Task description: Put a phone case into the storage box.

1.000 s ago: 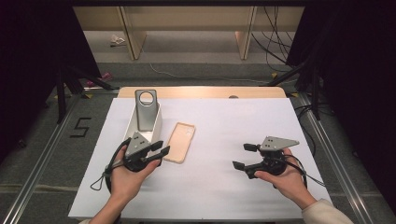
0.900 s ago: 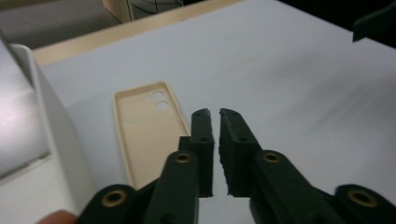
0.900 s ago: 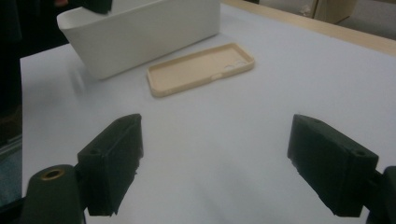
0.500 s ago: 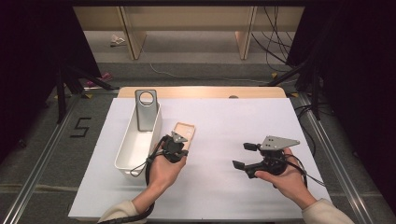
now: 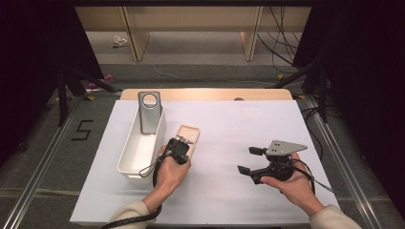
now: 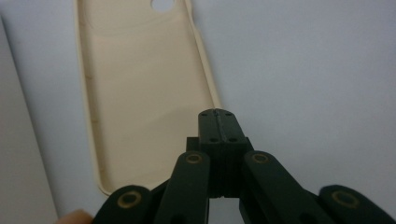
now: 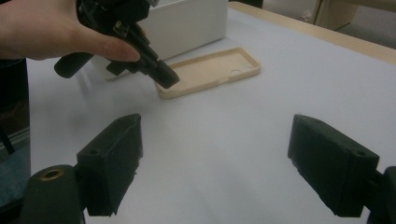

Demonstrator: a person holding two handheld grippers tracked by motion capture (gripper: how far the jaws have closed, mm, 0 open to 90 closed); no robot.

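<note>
Your left gripper (image 6: 218, 114) has its jaws pressed together with nothing between them, and its tip is right over the edge of the tan phone case (image 6: 140, 93). The case lies flat on the white table (image 5: 229, 124), open side up, just beside the white bin (image 5: 138, 157), which is at its 9 o'clock. Your right gripper (image 7: 215, 154) sits well apart at the case's 4 o'clock, jaws wide apart and empty.

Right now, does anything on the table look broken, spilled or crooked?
Nothing stands out. The beige phone case lies flat, open side up, unbroken, beside the white bin. A grey phone stands leaning inside the bin's far end. Nothing looks spilled.
</note>
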